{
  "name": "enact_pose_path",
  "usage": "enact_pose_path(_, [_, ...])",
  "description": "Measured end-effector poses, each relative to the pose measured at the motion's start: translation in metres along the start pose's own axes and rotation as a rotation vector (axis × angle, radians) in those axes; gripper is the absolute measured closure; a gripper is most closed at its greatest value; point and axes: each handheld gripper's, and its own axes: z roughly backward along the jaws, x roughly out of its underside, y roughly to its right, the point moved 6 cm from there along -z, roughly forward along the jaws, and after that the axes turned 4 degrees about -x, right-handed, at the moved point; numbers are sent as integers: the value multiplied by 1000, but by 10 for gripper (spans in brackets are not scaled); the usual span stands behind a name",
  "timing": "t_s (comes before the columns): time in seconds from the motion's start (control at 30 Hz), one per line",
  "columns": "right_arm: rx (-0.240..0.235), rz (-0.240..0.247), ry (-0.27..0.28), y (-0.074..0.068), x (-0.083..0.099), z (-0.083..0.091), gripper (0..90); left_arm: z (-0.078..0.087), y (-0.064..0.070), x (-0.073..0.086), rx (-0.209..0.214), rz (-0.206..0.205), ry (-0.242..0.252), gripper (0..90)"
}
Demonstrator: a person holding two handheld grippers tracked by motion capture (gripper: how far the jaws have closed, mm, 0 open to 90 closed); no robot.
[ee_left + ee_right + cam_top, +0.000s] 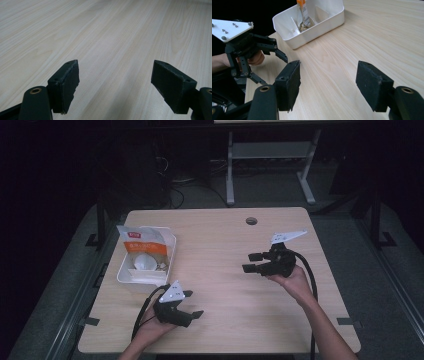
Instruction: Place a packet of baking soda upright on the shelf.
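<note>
Both jaws gape wide and grip nothing: the left hand-held gripper point(186, 312) hovers just in front of the white bin point(147, 277), the right hand-held gripper point(254, 262) well right of it, above the tabletop point(225, 320).

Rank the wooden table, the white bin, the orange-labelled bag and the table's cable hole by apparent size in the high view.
1. Wooden table, by far the largest.
2. White bin at its left side.
3. Orange-labelled bag standing in the bin; part of it is hidden inside, so its full size is unsure.
4. Cable hole, smallest.
</note>
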Motion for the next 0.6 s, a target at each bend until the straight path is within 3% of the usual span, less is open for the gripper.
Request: enact_pose_path(0.6, [37, -39, -1, 3, 27, 30, 341, 0, -1, 0, 0, 7, 3, 221])
